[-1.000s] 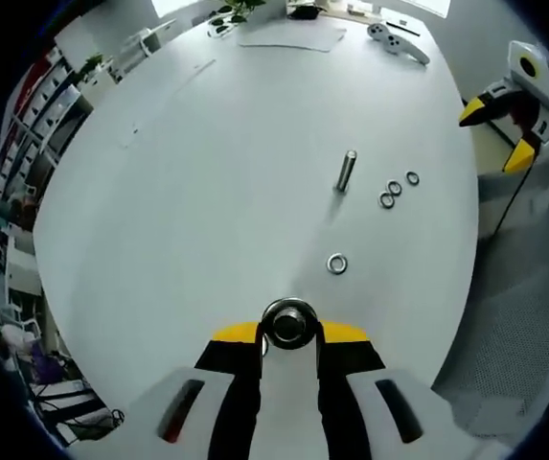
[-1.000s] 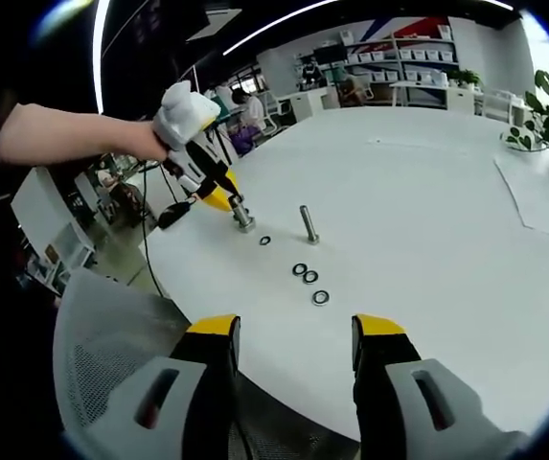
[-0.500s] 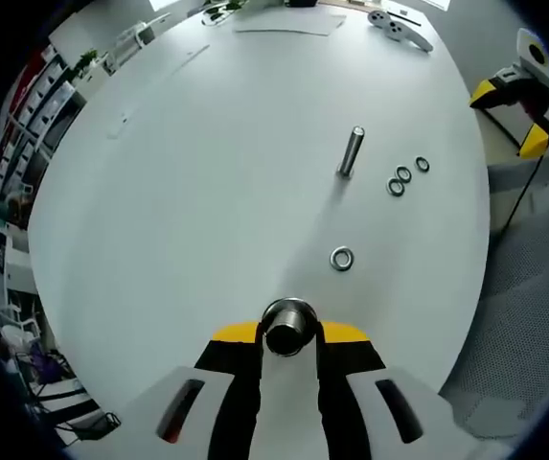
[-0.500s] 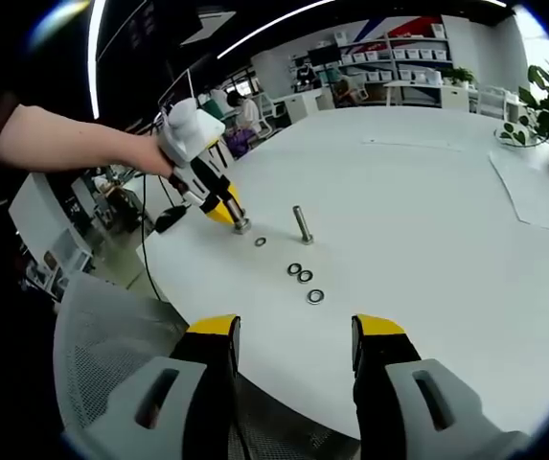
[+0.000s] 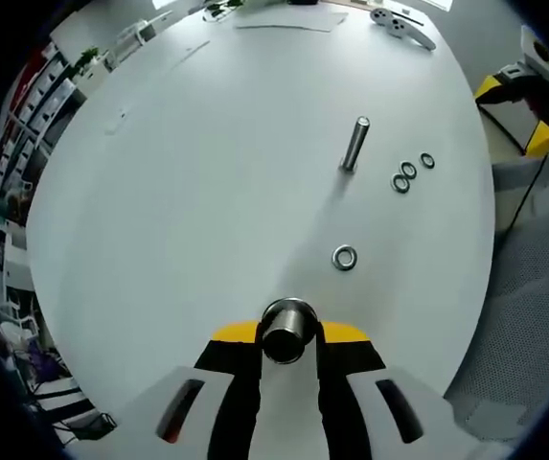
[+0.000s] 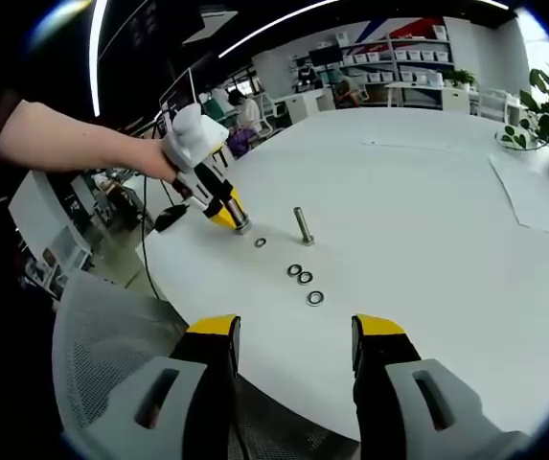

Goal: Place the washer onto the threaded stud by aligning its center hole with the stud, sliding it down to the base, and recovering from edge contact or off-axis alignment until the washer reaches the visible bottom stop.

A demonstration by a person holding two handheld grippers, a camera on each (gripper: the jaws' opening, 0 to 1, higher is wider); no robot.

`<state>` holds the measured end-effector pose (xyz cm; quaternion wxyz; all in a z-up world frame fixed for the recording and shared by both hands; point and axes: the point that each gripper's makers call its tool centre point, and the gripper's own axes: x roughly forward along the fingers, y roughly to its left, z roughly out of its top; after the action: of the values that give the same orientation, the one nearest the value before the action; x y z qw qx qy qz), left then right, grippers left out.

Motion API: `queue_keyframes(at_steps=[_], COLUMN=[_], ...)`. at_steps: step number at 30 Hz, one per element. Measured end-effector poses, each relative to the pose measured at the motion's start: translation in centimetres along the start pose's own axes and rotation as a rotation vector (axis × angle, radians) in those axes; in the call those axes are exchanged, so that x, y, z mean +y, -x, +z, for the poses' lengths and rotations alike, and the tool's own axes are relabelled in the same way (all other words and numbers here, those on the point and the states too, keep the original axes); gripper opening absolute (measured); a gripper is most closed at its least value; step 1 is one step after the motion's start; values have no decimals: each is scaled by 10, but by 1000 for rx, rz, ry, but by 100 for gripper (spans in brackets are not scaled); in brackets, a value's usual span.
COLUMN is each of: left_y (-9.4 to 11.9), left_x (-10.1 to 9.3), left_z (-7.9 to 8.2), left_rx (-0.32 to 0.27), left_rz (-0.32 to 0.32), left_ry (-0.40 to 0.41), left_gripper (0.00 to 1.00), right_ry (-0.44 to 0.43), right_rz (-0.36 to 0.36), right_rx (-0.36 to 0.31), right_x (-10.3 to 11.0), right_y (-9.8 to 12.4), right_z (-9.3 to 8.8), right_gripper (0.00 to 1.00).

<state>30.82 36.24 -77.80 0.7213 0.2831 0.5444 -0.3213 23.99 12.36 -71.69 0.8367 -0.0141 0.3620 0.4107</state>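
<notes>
The left tool [image 5: 289,335] is held low over the white tabletop [image 5: 207,172], clamped on a steel cylindrical stud [image 5: 288,329]. The right tool [image 6: 294,337] is kept level off the edge, jaws spread, nothing held.

The white round table [image 5: 197,172] carried an upright threaded stud [image 5: 354,145], three washers [image 5: 408,171] close beside it, one single washer [image 5: 344,257] apart, and papers [image 5: 284,21] far away.

Left gripper [image 5: 288,337]: pale grey moulded body, black mid-section, yellow-capped fingers [image 5: 234,333], a dark slot in each grey shoulder, the left slot showing red. Right gripper [image 6: 293,337]: same build, yellow tips over black, grey base with dark slots. At upper left of the right gripper view, a bare forearm [image 6: 73,144]; sleeve not discernible.
</notes>
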Motion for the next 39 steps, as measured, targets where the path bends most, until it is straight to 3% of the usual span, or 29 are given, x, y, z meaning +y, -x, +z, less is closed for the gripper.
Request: queue_keyframes(at_steps=[26, 39], left_y=[1, 6], left_x=[7, 28], left_z=[-3, -39], left_rx=[-42, 10], left_rz=[3, 27], left_ry=[107, 153], left_gripper=[25, 26], right_ry=[6, 6], right_rz=[0, 2], right_rx=[7, 7], right_x=[-2, -1], right_y=[2, 1], right_z=[-2, -3], right_gripper=[49, 49])
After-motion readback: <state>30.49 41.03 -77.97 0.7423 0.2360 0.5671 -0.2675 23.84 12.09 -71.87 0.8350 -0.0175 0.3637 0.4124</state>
